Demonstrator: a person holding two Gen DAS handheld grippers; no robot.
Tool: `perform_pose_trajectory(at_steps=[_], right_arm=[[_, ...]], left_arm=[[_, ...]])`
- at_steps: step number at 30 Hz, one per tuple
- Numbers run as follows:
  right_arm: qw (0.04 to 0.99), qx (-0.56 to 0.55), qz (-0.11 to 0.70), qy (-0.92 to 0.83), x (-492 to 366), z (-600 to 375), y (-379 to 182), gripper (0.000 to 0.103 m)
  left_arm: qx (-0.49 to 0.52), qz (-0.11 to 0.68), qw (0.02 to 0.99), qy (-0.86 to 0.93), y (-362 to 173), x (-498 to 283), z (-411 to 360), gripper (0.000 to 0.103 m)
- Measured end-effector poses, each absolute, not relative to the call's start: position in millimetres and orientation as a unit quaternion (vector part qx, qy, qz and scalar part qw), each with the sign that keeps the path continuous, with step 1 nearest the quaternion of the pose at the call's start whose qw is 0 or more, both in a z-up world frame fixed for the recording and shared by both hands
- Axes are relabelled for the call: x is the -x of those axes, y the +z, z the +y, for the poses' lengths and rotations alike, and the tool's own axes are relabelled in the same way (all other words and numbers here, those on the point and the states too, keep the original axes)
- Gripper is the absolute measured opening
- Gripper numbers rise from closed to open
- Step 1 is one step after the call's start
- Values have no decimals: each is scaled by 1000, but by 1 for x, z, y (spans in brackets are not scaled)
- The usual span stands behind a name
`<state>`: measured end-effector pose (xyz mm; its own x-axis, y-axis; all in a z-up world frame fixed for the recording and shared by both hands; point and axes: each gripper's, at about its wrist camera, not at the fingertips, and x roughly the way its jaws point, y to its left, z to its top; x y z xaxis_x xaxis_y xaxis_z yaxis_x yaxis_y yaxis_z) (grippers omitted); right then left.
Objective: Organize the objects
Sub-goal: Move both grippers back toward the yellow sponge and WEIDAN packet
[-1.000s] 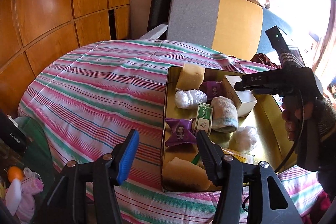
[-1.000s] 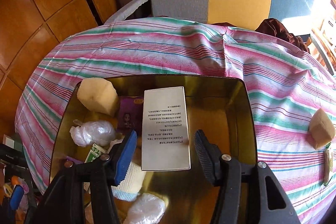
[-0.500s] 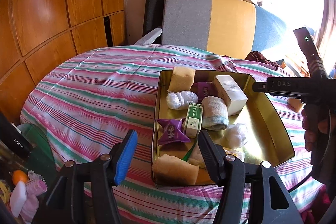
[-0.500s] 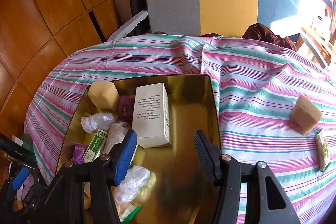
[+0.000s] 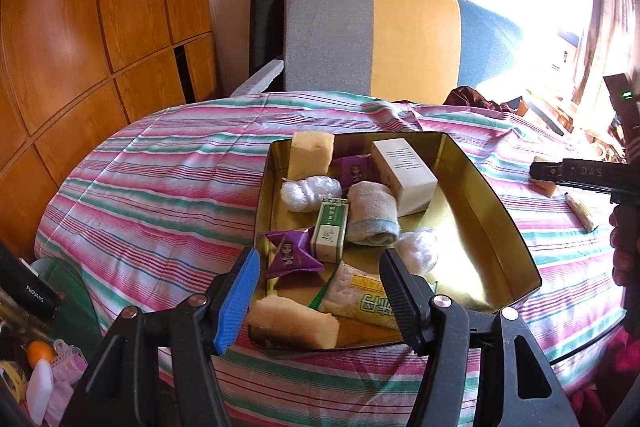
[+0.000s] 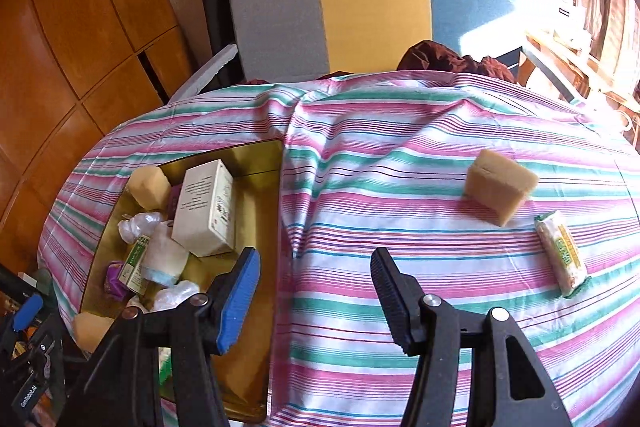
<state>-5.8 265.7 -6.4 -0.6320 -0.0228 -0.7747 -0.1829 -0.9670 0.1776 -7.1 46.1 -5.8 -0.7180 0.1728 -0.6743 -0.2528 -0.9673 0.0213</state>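
Gold tin [image 6: 256,211] left; striped cloth [image 6: 400,227] beneath right gripper [image 6: 316,291].

Three sponges [image 5: 311,155] [image 5: 294,321] [image 6: 499,185], two white bags [image 5: 310,187] [image 5: 416,249], two purple packets [image 5: 291,255] [image 5: 354,169], two snack bars [image 5: 366,301] [image 6: 561,253], one tin [image 5: 496,215].

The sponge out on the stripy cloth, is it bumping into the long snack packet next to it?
Apart. The right wrist view shows a strip of striped tablecloth between the sponge and the snack packet.
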Motion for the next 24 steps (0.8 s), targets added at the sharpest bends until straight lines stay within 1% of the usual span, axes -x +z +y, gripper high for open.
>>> perform_pose_trajectory(at_steps=[4, 10, 13, 17, 18, 20, 24], right_arm=[[74, 425, 134, 892, -8, 301, -10, 58], [129, 424, 156, 883, -28, 364, -19, 59], [162, 430, 165, 873, -38, 399, -28, 65], [210, 440, 167, 857, -52, 442, -42, 66], [218, 446, 167, 852, -54, 453, -47, 69], [227, 458, 160, 845, -57, 468, -57, 72], [213, 487, 149, 834, -50, 485, -77, 72]], left_arm=[[356, 67, 126, 923, -5, 5, 58, 64], [351, 84, 148, 921, -2, 2, 81, 69], [350, 91, 163, 918, -1, 0, 92, 71], [352, 100, 181, 913, -2, -1, 108, 73], [354, 102, 186, 911, -3, 0, 112, 73], [357, 106, 194, 907, -4, 1, 120, 74], [360, 112, 211, 902, -4, 4, 137, 76]])
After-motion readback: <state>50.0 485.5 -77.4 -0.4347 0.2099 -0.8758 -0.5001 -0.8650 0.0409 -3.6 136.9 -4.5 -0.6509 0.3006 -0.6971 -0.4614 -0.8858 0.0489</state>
